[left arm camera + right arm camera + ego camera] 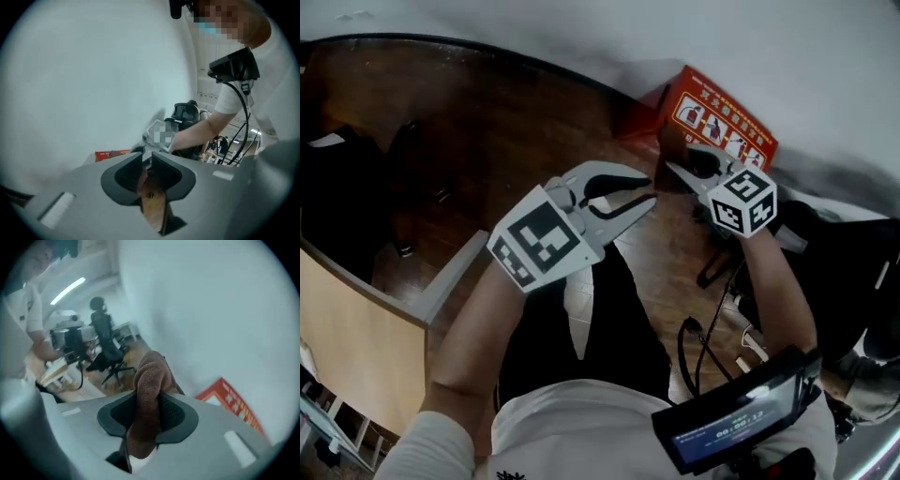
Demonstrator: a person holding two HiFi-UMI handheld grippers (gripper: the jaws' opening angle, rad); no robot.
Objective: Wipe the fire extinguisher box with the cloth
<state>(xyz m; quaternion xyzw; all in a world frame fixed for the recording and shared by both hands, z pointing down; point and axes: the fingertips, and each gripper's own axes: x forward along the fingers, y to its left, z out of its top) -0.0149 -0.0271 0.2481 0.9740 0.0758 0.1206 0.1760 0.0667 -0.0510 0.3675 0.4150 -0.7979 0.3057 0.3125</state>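
The red fire extinguisher box (pixel 717 117) stands on the wooden floor against the white wall at the upper right; it also shows as a red edge (pixel 111 154) in the left gripper view and at the lower right (pixel 232 401) in the right gripper view. My right gripper (pixel 675 169) is held just in front of the box, shut on a brown cloth (pixel 150 380) that sticks out past its jaws. My left gripper (pixel 645 192) hovers beside it to the left, its jaws together with nothing between them (pixel 146 161).
A white wall (pixel 787 56) rises behind the box. A beige desk panel (pixel 347 328) stands at the left. Black cables (pixel 698 337) lie on the wooden floor at the right. A black office chair (pixel 105 345) stands farther off.
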